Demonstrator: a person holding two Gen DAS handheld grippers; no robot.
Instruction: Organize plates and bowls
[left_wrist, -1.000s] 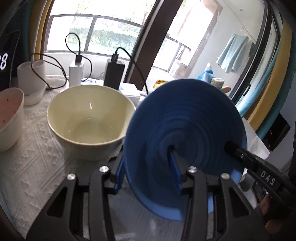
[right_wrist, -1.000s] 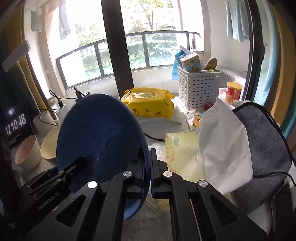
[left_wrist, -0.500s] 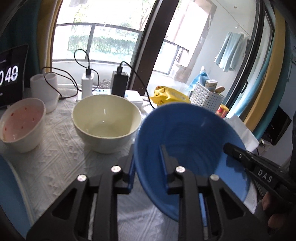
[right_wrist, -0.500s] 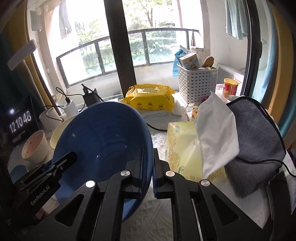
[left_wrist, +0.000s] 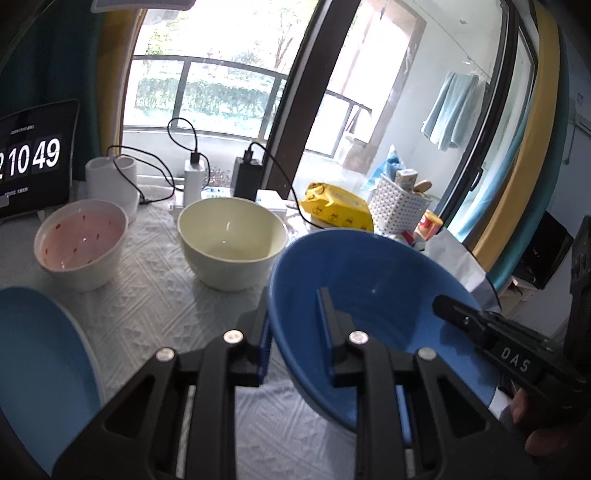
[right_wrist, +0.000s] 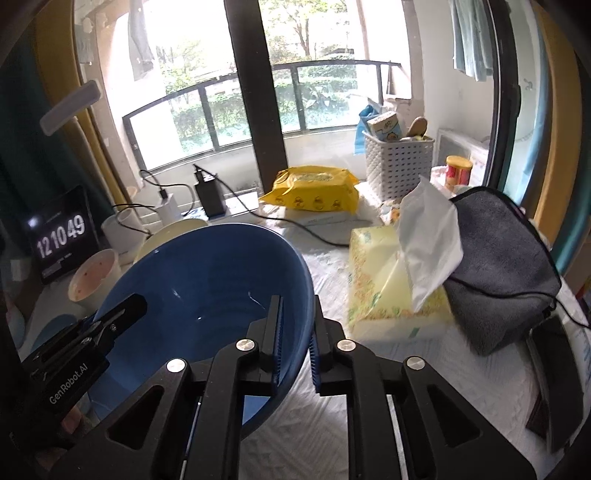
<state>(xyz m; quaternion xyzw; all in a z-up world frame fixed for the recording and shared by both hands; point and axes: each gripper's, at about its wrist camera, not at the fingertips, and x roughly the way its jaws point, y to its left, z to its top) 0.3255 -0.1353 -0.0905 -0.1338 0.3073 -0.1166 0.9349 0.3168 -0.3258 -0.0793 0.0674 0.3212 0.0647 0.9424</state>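
A blue bowl (left_wrist: 373, 295) is held above the white tablecloth, mouth up and slightly tilted. My left gripper (left_wrist: 295, 314) is shut on its left rim, one finger inside, one outside. My right gripper (right_wrist: 295, 325) is shut on its right rim; the bowl also shows in the right wrist view (right_wrist: 207, 288). A cream bowl (left_wrist: 232, 247) stands just beyond it. A pink-lined white bowl (left_wrist: 81, 243) stands further left. A light blue plate (left_wrist: 40, 369) lies at the near left edge.
A clock tablet (left_wrist: 33, 158), a white cup (left_wrist: 110, 181), chargers with cables (left_wrist: 221, 173), a yellow wipes pack (right_wrist: 314, 192), a white basket (right_wrist: 399, 162), a tissue box (right_wrist: 395, 280) and a grey cloth (right_wrist: 498, 266) ring the table.
The blue bowl has turned from nearly on edge to mouth up and come lower. Both grippers stayed shut on its rim and drew back from the cream bowl.
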